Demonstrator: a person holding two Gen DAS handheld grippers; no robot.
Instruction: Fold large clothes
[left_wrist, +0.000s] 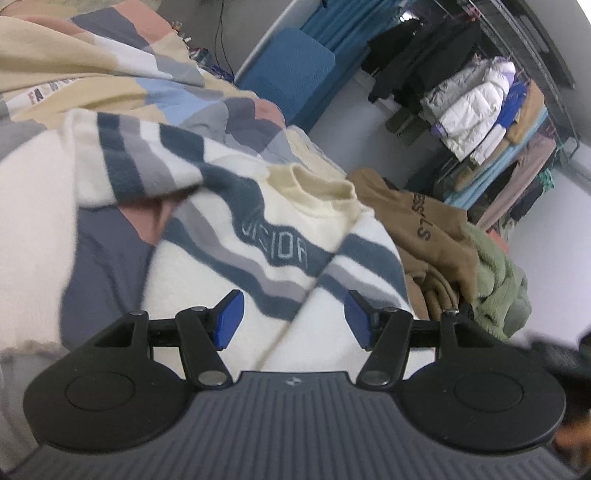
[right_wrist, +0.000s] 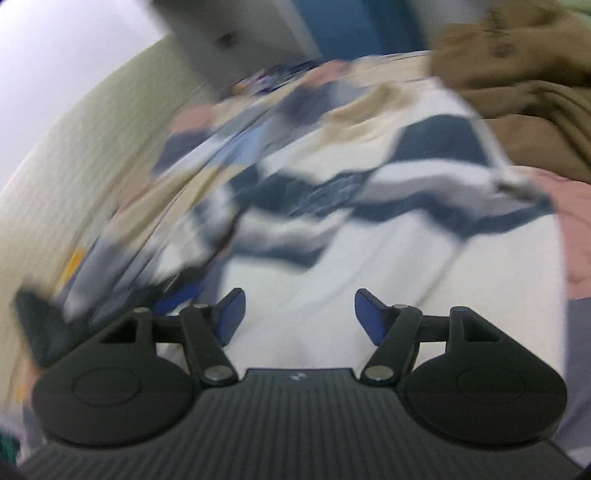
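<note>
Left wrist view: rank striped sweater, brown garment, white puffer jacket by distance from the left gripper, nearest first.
From the left gripper:
1. Striped sweater, directly under and ahead of the open jaws.
2. Brown garment, ahead to the right.
3. White puffer jacket, hanging on the rack, far upper right.

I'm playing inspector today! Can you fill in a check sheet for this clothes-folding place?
Surface: patchwork bedspread in pink, blue, grey and beige blocks.
Job's things: white sweater with wavy blue and grey stripes, lying on the bedspread, sleeves folded in across its front.
Clutter: brown garment and fuzzy green garment, heaped beside the sweater.
Grippers: left tongs open above the sweater; right tongs open over it, nothing between them.
Cables: one dark cable hanging on the far wall.
Surroundings: clothes rack with a white puffer jacket; blue cushion.
</note>
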